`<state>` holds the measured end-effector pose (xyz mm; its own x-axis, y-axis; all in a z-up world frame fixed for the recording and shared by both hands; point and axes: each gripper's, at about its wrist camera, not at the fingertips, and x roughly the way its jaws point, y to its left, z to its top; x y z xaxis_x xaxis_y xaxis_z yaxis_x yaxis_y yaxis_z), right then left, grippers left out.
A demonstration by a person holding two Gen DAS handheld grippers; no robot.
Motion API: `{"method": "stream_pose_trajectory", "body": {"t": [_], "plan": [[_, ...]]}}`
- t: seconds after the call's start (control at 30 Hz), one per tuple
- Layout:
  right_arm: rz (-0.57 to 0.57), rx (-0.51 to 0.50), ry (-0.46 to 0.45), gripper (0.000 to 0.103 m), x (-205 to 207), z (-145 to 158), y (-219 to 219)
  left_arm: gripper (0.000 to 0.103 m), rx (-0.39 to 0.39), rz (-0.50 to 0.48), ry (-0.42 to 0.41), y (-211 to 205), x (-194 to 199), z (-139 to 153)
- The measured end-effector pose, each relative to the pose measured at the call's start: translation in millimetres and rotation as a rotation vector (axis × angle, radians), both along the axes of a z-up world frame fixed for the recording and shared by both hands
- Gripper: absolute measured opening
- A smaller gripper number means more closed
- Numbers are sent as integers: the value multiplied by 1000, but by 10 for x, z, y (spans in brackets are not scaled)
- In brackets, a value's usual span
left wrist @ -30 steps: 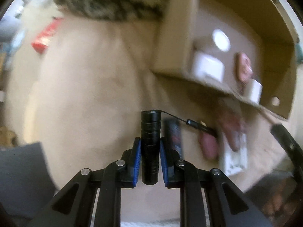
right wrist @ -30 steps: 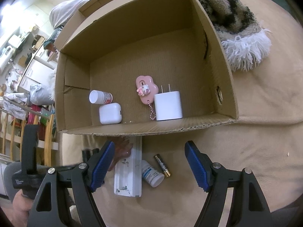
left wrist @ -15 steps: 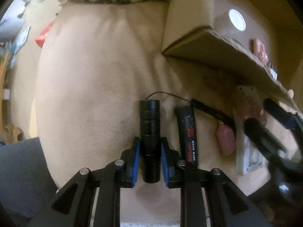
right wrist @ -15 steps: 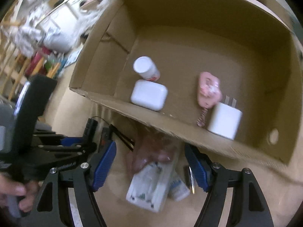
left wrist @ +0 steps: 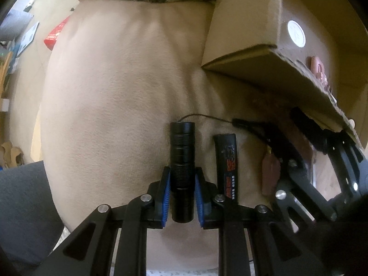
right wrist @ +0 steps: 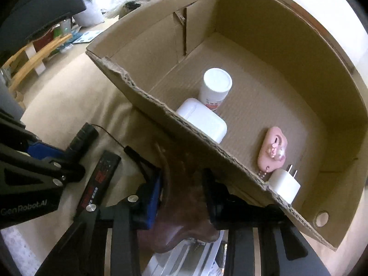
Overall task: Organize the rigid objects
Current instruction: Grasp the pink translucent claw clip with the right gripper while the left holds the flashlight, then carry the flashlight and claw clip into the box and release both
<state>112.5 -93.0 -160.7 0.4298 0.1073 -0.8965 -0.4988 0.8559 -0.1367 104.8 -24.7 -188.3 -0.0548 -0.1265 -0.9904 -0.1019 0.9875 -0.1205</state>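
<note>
My left hand-held gripper [left wrist: 182,192] pinches a black flashlight [left wrist: 182,161] between its blue pads, the barrel pointing straight ahead over the beige blanket [left wrist: 115,92]. A thin cord runs from the flashlight's front end off to my right. Just right of this hand-held gripper lies a black stick-shaped pack with red print [left wrist: 227,168], flat on the blanket.

My right hand-held gripper [right wrist: 181,191] is pressed around a brown leather-looking item [right wrist: 181,218]; its fingers sit close against both sides. Beneath it lies a white packet [right wrist: 184,260].

Ahead and to the right of that hand-held gripper stands the cardboard box [right wrist: 299,53], open on top. Inside, nearest the front wall, sit a white case [right wrist: 204,119], a white capped bottle [right wrist: 216,87] touching it behind, a pink charm [right wrist: 273,149] and a white plug charger [right wrist: 285,184].
</note>
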Motion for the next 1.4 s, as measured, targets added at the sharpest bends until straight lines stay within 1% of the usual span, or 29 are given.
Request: {"method": "stream_pose_trajectory", "body": {"t": [0.07, 0.13, 0.27, 0.3, 0.33, 0.37, 0.47, 0.63, 0.7, 0.83, 0.93, 1.0, 1.07, 1.13, 1.2, 1.27, 1.37, 1.4], "plan": [[-11, 48, 6, 31, -2, 46, -46, 17, -19, 15, 3, 63, 11, -3], [-21, 122, 26, 30, -36, 116, -113, 17, -30, 18, 0, 118, -14, 18], [-61, 261, 102, 28, -57, 204, -259, 17, -42, 13, -7, 184, -45, 38], [-68, 285, 111, 20, -70, 226, -293, 17, -44, 12, -7, 197, -52, 42], [-81, 285, 114, 17, -71, 254, -331, 17, -45, 13, -9, 214, -55, 54], [-89, 291, 127, 17, -44, 281, -372, 17, -43, 14, -13, 233, -60, 65], [-113, 279, 145, 17, -78, 214, -451, 17, -26, 8, -19, 251, -94, 66], [-135, 304, 189, 17, -24, 179, -518, 17, -3, -15, -25, 218, -166, 48], [-139, 277, 176, 17, -76, 116, -524, 17, 15, -26, -29, 197, -168, 32], [-119, 237, 143, 17, -92, 90, -480, 18, 37, -33, -33, 173, -171, 1], [-94, 200, 105, 17, -149, 142, -392, 18, 84, -75, -50, 71, -183, 23], [-89, 199, 92, 17, -146, 198, -427, 17, 79, -77, -50, 68, -177, 32], [-117, 243, 110, 17, -119, 252, -509, 17, 47, -53, -45, 111, -164, 72], [-149, 313, 144, 17, -133, 316, -635, 17, 41, -51, -58, 158, -167, 131], [-168, 355, 148, 17, -148, 411, -747, 17, 32, -40, -86, 188, -186, 242], [-195, 421, 149, 17, -169, 531, -872, 17, 15, -35, -126, 262, -259, 404], [-222, 507, 135, 17, -282, 714, -1019, 17, 6, -49, -174, 334, -312, 609], [-227, 534, 132, 17, -294, 759, -1050, 17, -13, -52, -184, 339, -336, 683]]}}
